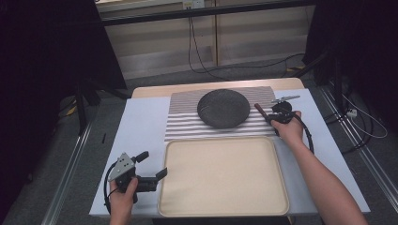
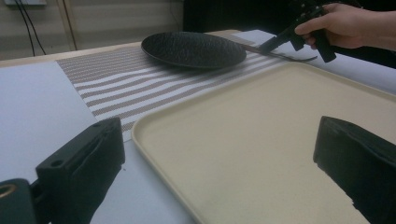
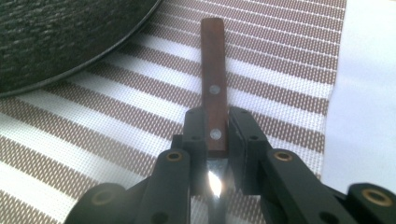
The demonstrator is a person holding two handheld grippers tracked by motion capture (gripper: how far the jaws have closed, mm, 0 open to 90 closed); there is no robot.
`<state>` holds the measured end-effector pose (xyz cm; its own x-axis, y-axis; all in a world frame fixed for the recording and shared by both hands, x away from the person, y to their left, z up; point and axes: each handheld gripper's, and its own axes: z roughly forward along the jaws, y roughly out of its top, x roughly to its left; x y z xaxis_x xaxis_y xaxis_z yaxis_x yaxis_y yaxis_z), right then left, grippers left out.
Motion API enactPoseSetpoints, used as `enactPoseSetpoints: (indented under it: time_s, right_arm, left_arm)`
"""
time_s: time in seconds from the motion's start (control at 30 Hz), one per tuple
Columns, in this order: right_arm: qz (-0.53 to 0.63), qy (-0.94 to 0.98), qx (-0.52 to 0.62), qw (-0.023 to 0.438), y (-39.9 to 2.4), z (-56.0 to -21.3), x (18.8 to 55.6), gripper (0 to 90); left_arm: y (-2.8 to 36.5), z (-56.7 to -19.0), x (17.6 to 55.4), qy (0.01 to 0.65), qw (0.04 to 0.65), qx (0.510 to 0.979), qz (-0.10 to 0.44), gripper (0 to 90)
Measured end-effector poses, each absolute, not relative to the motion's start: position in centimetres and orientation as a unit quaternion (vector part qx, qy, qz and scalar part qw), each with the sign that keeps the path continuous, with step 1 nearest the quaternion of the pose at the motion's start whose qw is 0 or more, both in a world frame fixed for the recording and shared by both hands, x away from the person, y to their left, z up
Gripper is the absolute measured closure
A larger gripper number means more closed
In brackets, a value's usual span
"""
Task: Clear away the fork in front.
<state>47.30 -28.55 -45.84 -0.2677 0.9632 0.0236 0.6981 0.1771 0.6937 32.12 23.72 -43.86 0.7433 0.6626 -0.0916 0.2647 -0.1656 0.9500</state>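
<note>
**Knife in the right gripper, beside the plate**

Your right gripper (image 1: 271, 118) is clamped on the knife (image 3: 213, 93) — both black jaws press on the sides of its handle, close to where the blade begins. The handle is a flat, straight-sided slab of reddish-brown wood with two round metal rivets set along its middle; behind the jaws a short bright strip of polished steel blade catches the light. The wooden end points toward the far left, just beside the right rim of the plate (image 1: 223, 108), over the right part of the placemat (image 1: 185, 123). From the left gripper view the blade runs thin and slightly curved, low above the mat's edge.

The plate is round, shallow and dark grey-black, with a rough, woven-looking surface. It rests on the far half of the placemat, a rectangular mesh weave in brown and white stripes.

Near you lies the tray (image 1: 165, 197) — a large cream rectangle with rounded corners and a raised lip, smooth and matt, touching the mat's near edge.

Your left gripper (image 1: 154, 165) sits at the near left, just beside the tray's left rim, jaws spread wide with nothing between them; its blocky black fingers (image 2: 84, 158) frame the tray corner. All of it lies on a pale sheet covering the table (image 1: 141, 126).
</note>
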Motion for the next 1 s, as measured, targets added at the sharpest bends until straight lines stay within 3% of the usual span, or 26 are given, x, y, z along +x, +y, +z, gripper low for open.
enactPoseSetpoints:
  time_s: [0.3, 0.7, 1.0]
  right_arm:
    - [0.288, 0.738, 0.582, 0.186, -28.7, -45.5, 48.4, 77.4]
    - [0.278, 0.743, 0.573, 0.207, -28.1, -45.5, 48.1, 78.7]
    - [0.352, 0.715, 0.575, 0.187, -29.6, -45.7, 46.9, 78.7]
  left_arm:
    - [23.5, -43.9, 32.3, 0.31, 0.565, 0.744, 0.175, 2.4]
    - [23.8, -43.8, 32.2, 0.312, 0.568, 0.741, 0.177, 2.5]
    - [23.8, -43.7, 32.1, 0.314, 0.569, 0.739, 0.179, 2.5]
